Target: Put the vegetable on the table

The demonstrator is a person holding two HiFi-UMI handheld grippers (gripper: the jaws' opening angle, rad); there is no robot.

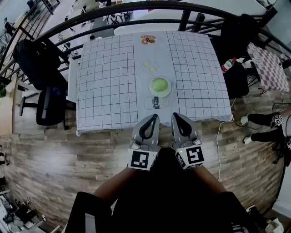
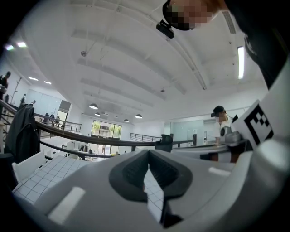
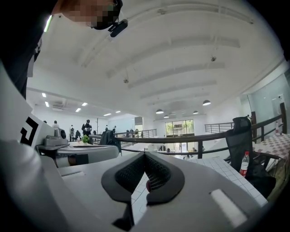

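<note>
A round green vegetable (image 1: pixel 160 84) lies in a pale dish (image 1: pixel 160 93) at the near middle of the grid-cloth table (image 1: pixel 107 82). Just in front of the dish lies a clear packet marked milk (image 1: pixel 155 103). My left gripper (image 1: pixel 153 118) and right gripper (image 1: pixel 175 116) hang side by side over the table's front edge, short of the packet. Both are shut with nothing between the jaws. The left gripper view shows its jaws (image 2: pixel 148 153) pressed together and tilted up toward the ceiling, and the right gripper view shows the same for its jaws (image 3: pixel 145 155).
Farther back on the cloth are a clear plate (image 1: pixel 150 67) and a plate of round brown food (image 1: pixel 148 40). A black office chair (image 1: pixel 50 107) stands left of the table. A black railing (image 1: pixel 136 8) curves behind it. At the right are a bottle (image 1: pixel 228 64) and someone's legs (image 1: pixel 261 120).
</note>
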